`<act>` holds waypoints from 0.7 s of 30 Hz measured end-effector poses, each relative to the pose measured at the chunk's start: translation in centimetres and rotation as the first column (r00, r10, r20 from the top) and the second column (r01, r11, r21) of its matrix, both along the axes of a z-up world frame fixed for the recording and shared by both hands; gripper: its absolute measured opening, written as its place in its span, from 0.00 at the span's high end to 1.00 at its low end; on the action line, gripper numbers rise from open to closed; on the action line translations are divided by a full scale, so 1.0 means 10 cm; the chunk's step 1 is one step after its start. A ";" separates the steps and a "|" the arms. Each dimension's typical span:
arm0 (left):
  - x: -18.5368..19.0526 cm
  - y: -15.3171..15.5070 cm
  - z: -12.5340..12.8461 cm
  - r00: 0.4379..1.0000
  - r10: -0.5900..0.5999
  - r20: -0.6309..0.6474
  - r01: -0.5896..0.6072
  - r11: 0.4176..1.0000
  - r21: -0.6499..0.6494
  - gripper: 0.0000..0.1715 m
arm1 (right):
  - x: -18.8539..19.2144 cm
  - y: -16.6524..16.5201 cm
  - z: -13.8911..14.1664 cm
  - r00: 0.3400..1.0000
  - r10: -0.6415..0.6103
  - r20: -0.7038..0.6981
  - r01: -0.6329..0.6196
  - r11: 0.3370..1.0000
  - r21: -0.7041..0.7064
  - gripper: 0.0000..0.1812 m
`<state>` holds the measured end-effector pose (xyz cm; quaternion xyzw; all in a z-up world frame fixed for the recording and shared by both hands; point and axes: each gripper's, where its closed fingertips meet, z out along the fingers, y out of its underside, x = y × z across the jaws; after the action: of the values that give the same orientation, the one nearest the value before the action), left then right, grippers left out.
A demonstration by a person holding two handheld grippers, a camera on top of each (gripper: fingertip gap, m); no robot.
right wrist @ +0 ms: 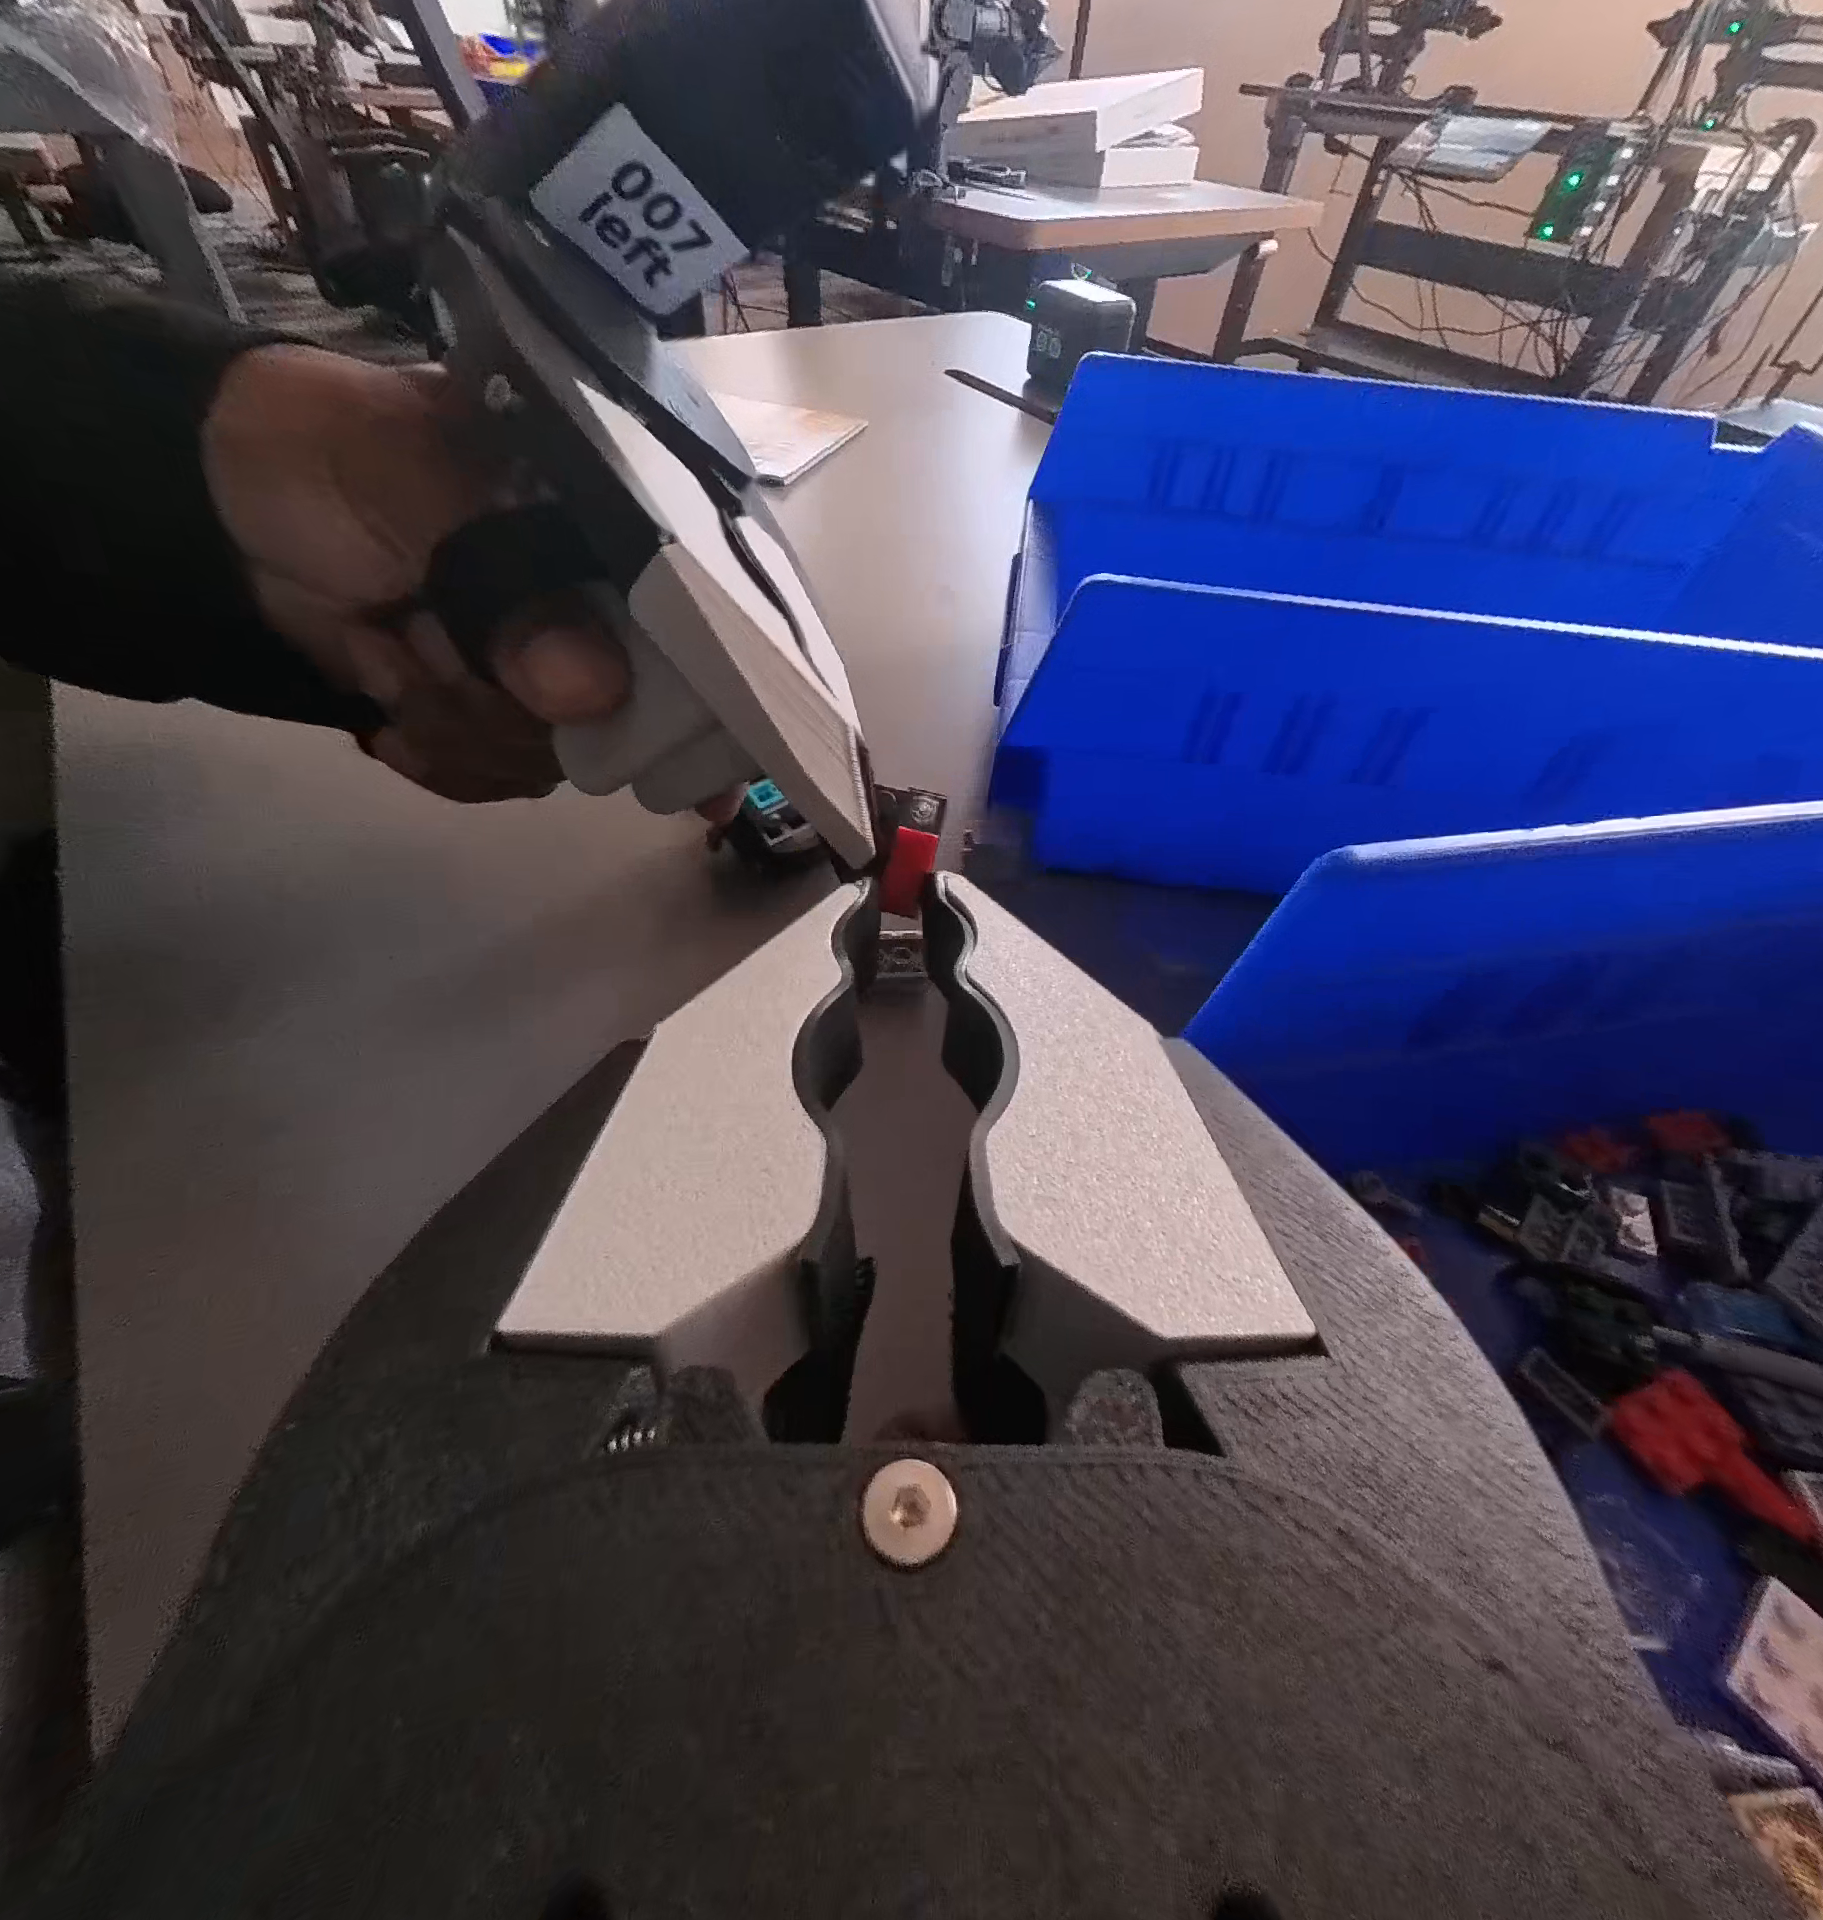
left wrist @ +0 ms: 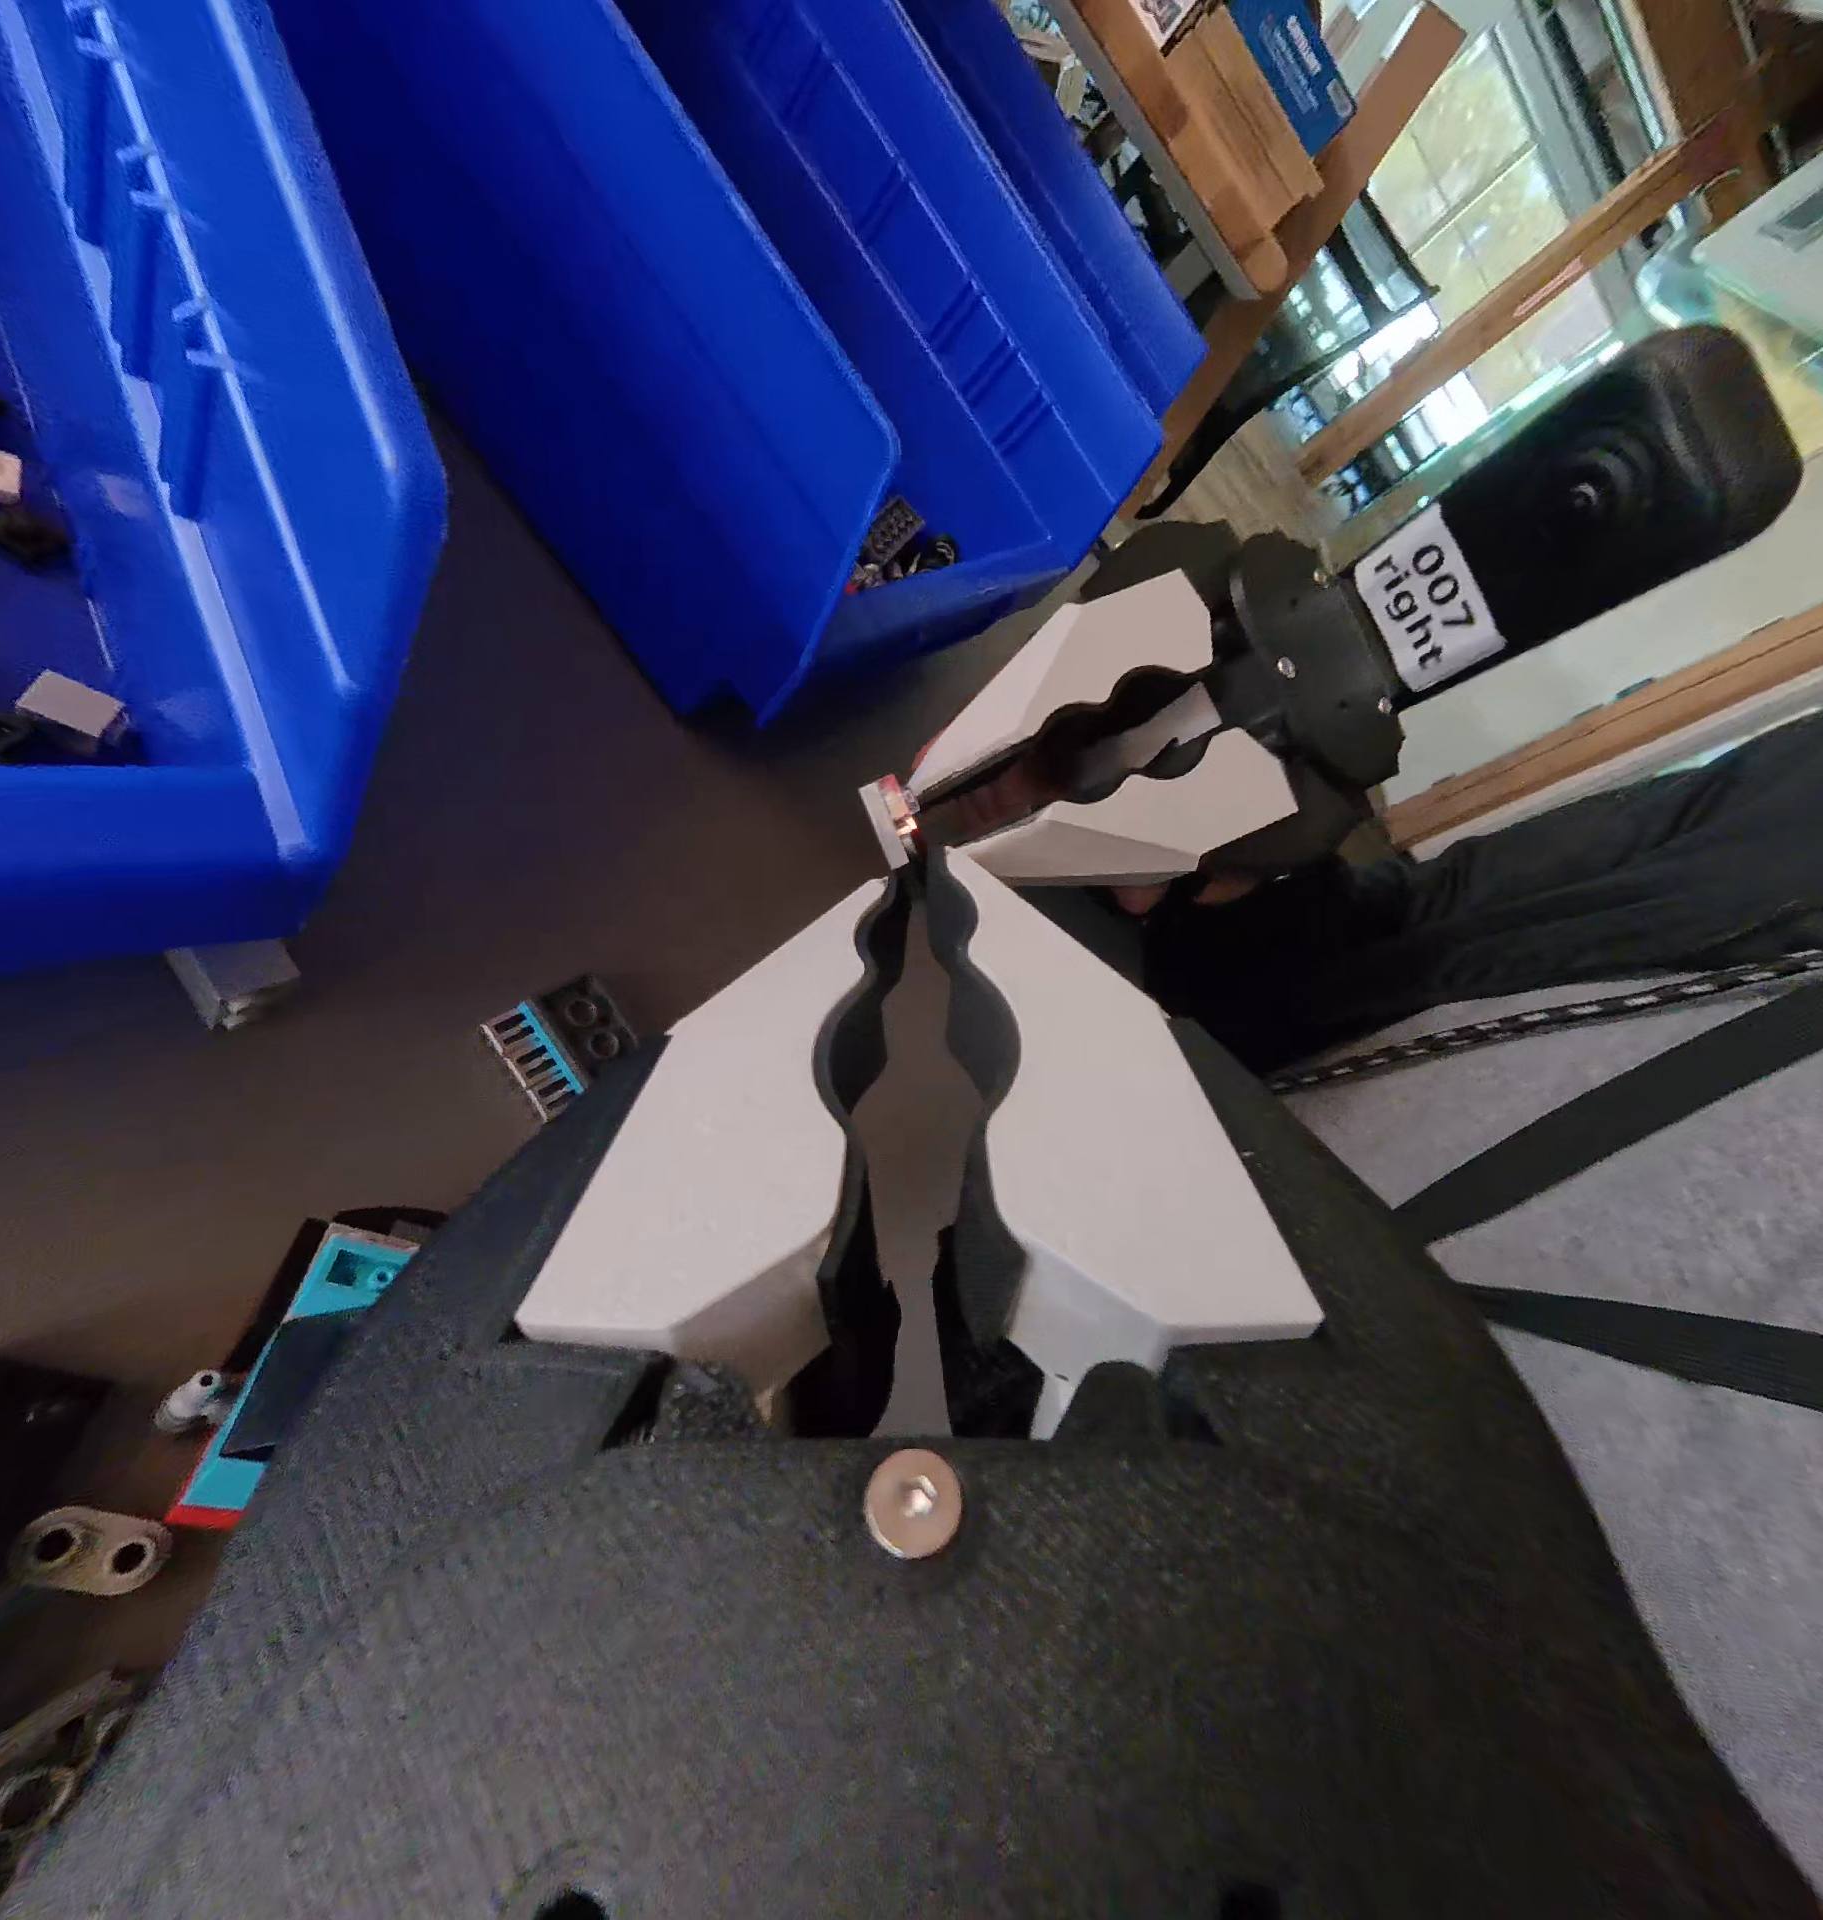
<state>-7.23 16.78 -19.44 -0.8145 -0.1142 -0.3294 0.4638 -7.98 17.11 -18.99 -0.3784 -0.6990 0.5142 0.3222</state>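
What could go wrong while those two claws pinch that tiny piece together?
1. The right gripper pinches the red brick only at its fingertips, so it might twist or pop out.
2. The left gripper meets it at the grey plate; pressing off-centre could knock the pieces apart.
3. A dropped piece might land among the loose parts on the table or in a blue bin.

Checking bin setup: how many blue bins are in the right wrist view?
3. Far bin at the back, middle bin before it, and near bin at right holding loose bricks. More may sit off-frame.
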 end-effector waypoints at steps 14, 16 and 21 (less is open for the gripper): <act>-0.10 -0.06 -0.06 0.995 -0.015 -0.096 0.017 1.000 0.012 1.00 | 0.05 0.09 0.14 0.992 0.084 0.092 -0.045 0.930 -0.364 1.00; -0.14 -0.07 -0.05 0.999 -0.003 -0.054 0.003 1.000 0.013 1.00 | 0.01 0.17 0.04 0.995 0.021 0.102 0.005 0.968 -0.252 1.00; -0.03 -0.07 -0.11 0.991 -0.053 -0.121 0.052 0.999 -0.016 1.00 | 0.00 0.08 0.03 0.994 0.036 0.100 -0.008 0.964 -0.268 1.00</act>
<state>-7.49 16.12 -20.57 -0.8388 -0.0663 -0.2904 0.4557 -8.00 17.95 -18.69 -0.4367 -0.6435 0.5867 0.2256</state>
